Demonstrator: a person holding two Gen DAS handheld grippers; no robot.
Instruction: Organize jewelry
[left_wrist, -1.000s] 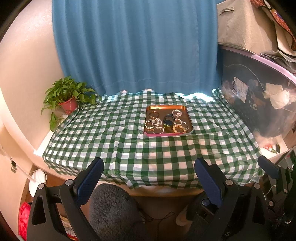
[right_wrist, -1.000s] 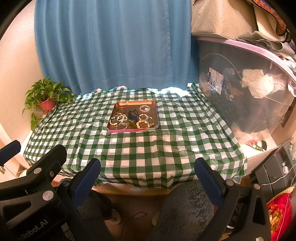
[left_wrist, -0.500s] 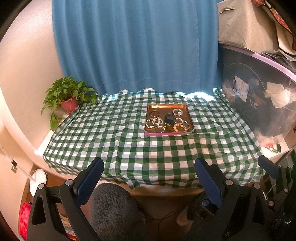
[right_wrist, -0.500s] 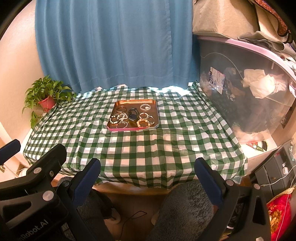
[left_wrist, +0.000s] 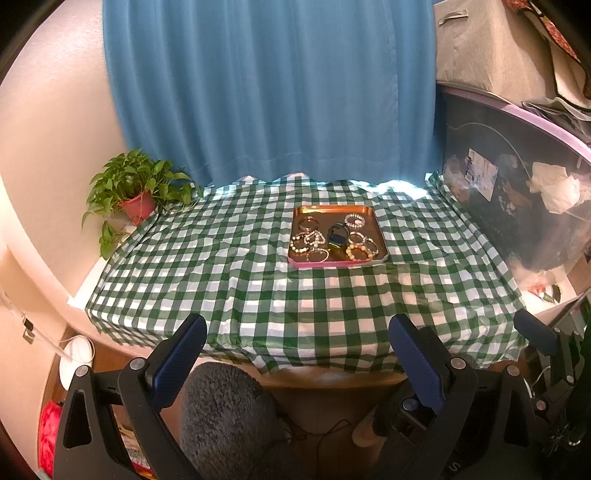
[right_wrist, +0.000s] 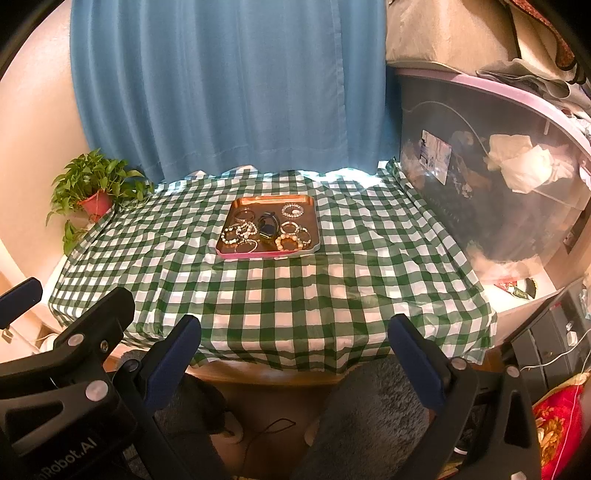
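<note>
Checked tablecloth (left_wrist: 258, 295) carries jewelry tray (left_wrist: 380, 243); both claws gape, empty.

Bracelets (left_wrist: 334, 238) – clustered in tray (left_wrist: 332, 211)

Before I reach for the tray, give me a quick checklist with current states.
1. Left tongs open, empty: ok.
2. Right tongs open, empty: ok.
3. Tray flat on the checked tablecloth: ok.
4. Path across the cloth to the tray free of objects: ok.
5. Bracelets separated enough for a single pick: not ok, several touch or overlap.
6. Dark watch tangled with its neighbours: cannot tell.
</note>
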